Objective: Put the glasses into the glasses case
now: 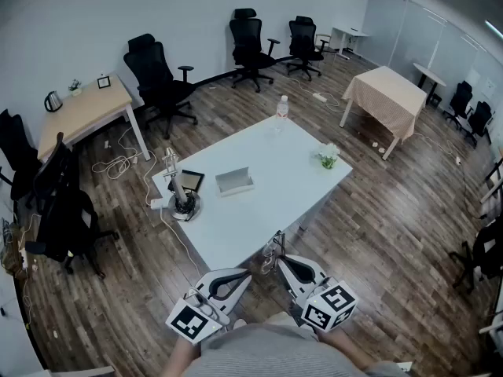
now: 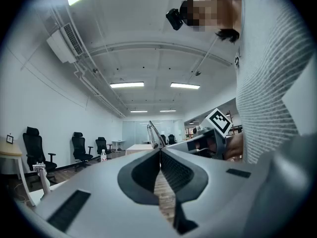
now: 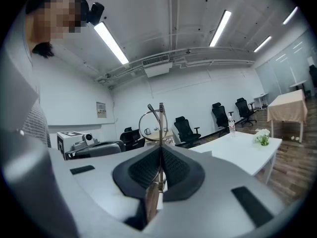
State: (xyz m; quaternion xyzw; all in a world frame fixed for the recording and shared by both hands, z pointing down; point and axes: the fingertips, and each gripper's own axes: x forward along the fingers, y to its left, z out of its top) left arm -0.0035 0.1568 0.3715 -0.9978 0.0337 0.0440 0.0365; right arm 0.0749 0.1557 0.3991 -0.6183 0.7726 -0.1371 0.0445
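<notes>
Jaws on glasses [image 3: 152, 125], outside open case [image 1: 234, 181]

**Camera set-up.** We are looking steeply down from the head onto the white table [image 1: 259, 187], standing off its near corner. The cameras on the left gripper [image 1: 245, 276] and right gripper [image 1: 281, 262] are looking level along their jaws, both catching the glasses [image 3: 161, 120] close up.
</notes>
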